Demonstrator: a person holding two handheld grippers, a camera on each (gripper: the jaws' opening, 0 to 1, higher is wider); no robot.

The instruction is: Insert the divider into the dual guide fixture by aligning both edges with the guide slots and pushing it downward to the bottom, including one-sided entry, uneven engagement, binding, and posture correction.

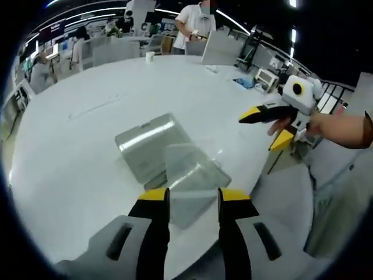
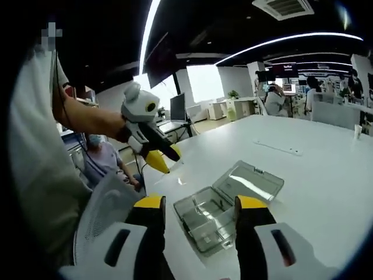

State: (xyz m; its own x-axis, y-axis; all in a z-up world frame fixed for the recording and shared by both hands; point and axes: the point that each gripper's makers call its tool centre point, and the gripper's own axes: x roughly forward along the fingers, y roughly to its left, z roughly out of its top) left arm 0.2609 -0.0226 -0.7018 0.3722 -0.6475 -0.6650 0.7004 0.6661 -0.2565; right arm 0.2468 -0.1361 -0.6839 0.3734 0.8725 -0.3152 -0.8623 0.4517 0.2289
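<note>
Fixture (image 2: pixel 227 210) sits on the white tabletop (image 1: pixel 87 134): a clear plastic box with its hinged lid (image 2: pixel 249 179) flipped open flat beside the base. Right gripper view shows internal partitions in the base; can't tell whether the loose divider is among them or seated in the guide slots.

Left gripper (image 1: pixel 192 201): jaws apart, nothing between them, hovering just short of the box's near edge. Box (image 1: pixel 169 160) lies straight ahead of it in the left gripper view.

Right gripper (image 2: pixel 198 203): jaws apart, empty, framing the box base from above and in front, no visible contact.

Each gripper also shows in the other's view, held off the tabletop edge, jaws spread, empty: right one (image 1: pixel 274 125) at right in the left gripper view, left one (image 2: pixel 160 154) at left in the right gripper view.

Background: people at far tables, one standing in a white shirt (image 1: pixel 195 20).
</note>
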